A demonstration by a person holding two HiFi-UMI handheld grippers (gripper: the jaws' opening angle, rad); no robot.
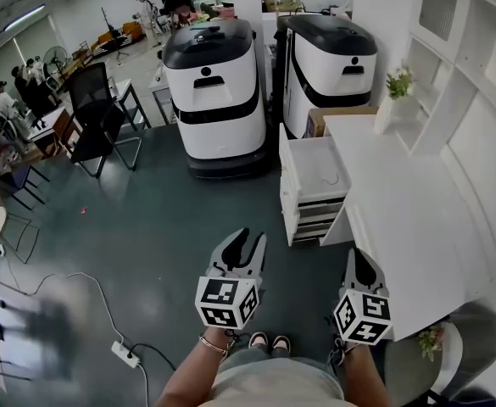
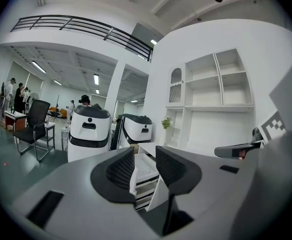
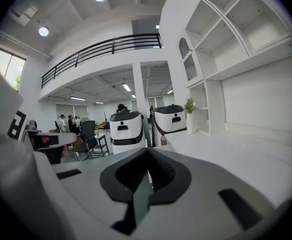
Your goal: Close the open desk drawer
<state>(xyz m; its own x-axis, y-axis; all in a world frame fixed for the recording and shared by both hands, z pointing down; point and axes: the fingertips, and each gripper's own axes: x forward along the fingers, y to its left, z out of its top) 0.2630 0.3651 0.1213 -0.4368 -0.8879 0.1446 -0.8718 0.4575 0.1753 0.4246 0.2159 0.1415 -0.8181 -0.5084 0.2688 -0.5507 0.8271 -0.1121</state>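
Left gripper [image 1: 247,235] wide and empty, right gripper [image 1: 357,252] pinched together, both well short of the far drawer [image 1: 312,164]. Person should step closer, then push its front in squarely.

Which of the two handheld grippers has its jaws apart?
The left gripper: its jaws stand apart with nothing gripped between them, whereas the right gripper, the one beside the white desk, has its jaws closed together.

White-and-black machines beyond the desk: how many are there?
2. One machine stands beyond the open drawer; the other is right of it, at the far end of the desk. More may hide behind them.
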